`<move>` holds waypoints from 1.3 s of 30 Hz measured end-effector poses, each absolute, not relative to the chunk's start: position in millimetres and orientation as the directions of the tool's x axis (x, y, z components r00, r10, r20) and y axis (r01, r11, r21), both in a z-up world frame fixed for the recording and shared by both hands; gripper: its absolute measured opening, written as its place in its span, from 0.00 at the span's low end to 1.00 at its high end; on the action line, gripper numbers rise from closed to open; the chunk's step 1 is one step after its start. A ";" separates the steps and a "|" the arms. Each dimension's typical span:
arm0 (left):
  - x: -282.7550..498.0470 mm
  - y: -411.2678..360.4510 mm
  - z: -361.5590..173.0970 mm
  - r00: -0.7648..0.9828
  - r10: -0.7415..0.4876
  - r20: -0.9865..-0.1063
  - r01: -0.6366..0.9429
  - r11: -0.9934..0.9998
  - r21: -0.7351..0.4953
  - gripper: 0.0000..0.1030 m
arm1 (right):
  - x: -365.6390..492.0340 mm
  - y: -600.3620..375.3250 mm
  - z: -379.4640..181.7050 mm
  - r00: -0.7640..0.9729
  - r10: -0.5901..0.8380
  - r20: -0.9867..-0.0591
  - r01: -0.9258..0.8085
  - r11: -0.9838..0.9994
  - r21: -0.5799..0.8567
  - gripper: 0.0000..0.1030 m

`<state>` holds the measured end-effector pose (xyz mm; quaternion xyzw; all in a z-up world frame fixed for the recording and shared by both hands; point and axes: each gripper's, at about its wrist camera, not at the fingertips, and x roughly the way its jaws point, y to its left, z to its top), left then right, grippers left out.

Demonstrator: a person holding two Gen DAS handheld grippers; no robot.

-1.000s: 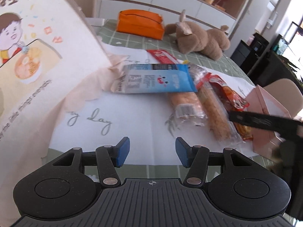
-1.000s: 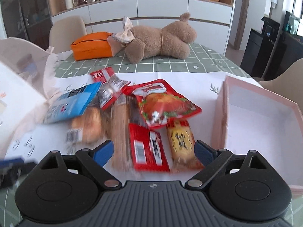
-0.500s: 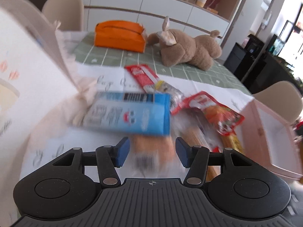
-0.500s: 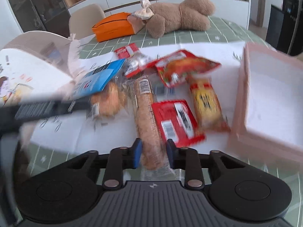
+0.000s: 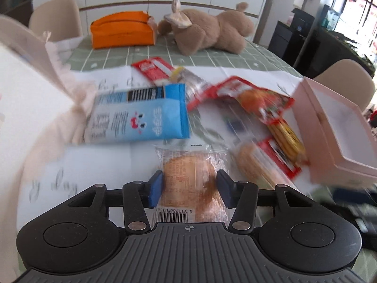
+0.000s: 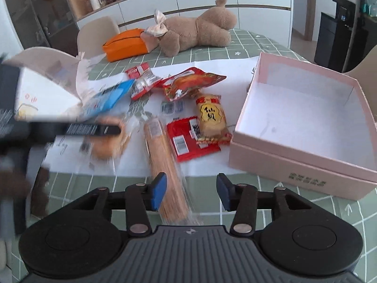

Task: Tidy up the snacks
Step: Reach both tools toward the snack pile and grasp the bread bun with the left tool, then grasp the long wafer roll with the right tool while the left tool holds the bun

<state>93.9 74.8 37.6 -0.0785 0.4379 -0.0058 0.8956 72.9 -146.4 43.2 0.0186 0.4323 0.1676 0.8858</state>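
A round cake in a clear wrapper (image 5: 188, 172) sits between my left gripper's (image 5: 189, 188) blue pads. The jaws are closing and both pads touch its sides. A long biscuit-stick pack (image 6: 162, 151) lies between the jaws of my right gripper (image 6: 189, 191), near the left pad. These jaws are opening and the right pad is clear of the pack. Other snacks lie on white paper: a blue packet (image 5: 139, 115), a red packet (image 6: 186, 139), a yellow cracker pack (image 6: 211, 115) and a red pouch (image 6: 190, 82). An open pink box (image 6: 282, 162) stands to the right.
A plush bear (image 6: 198, 33) and an orange pouch (image 6: 124, 44) lie at the back of the green checked table. A white printed bag (image 5: 28, 99) stands at the left. A blurred finger (image 6: 94, 129) of the left gripper crosses the right wrist view. Chairs surround the table.
My left gripper moved in over the round cake and narrowed around it. My right gripper closed around the stick pack, then widened again, and the pink box came closer into its view.
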 end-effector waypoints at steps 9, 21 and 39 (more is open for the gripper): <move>35.8 73.6 38.8 0.611 -0.081 -0.788 -0.036 0.991 -0.130 0.53 | 103.6 -123.4 30.6 0.543 0.314 -0.779 -0.237 0.947 0.217 0.45; 3.1 97.8 35.7 0.627 -0.136 -0.767 -0.056 0.974 -0.218 0.53 | 157.1 -112.1 -1.0 0.504 0.179 -0.845 0.157 0.943 0.293 0.79; 2.8 89.4 36.1 0.615 -0.143 -0.775 -0.031 0.978 -0.206 0.53 | 82.6 -123.1 10.8 0.459 0.118 -0.881 -0.066 0.993 0.099 0.37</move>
